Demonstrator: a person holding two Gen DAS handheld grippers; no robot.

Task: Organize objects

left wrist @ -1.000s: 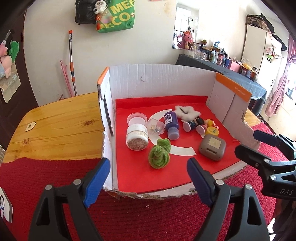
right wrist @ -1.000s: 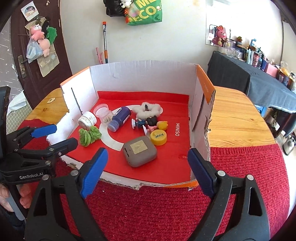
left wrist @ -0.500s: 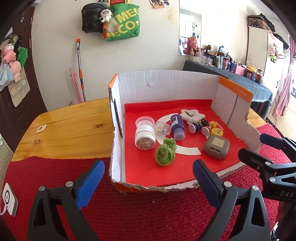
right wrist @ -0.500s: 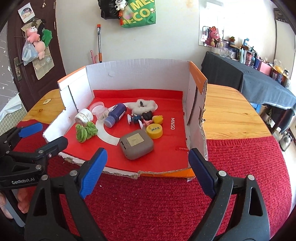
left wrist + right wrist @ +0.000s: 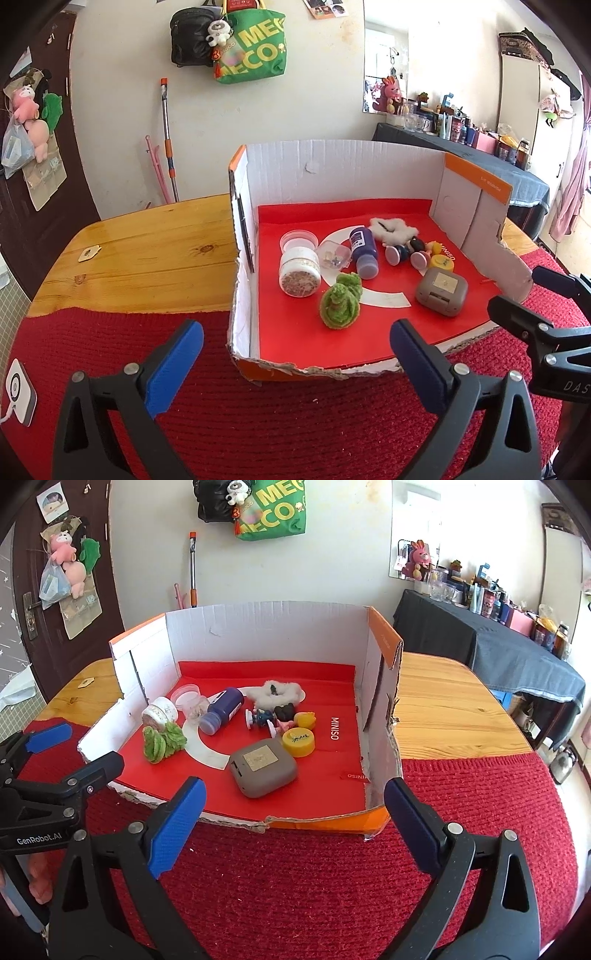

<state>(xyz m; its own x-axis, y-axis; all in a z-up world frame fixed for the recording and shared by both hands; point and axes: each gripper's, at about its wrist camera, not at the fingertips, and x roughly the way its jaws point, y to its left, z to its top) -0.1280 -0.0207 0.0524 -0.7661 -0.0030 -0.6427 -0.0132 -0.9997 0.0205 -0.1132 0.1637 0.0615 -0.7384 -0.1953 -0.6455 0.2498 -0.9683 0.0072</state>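
Note:
An open cardboard box with a red floor stands on the table. In it lie a green fuzzy toy, a white jar, a clear lidded cup, a blue bottle, a white fluffy piece, small figures, a yellow cap and a grey case. My left gripper is open and empty in front of the box's near left corner. My right gripper is open and empty in front of its near right edge.
A red knitted mat covers the near table; bare wood lies either side of the box. A white device sits at the mat's left edge. A dark-clothed side table with bottles stands at the right.
Both grippers have pulled back and risen from the box; it appears smaller and farther. Both stay open and empty. The objects in the box have not moved.

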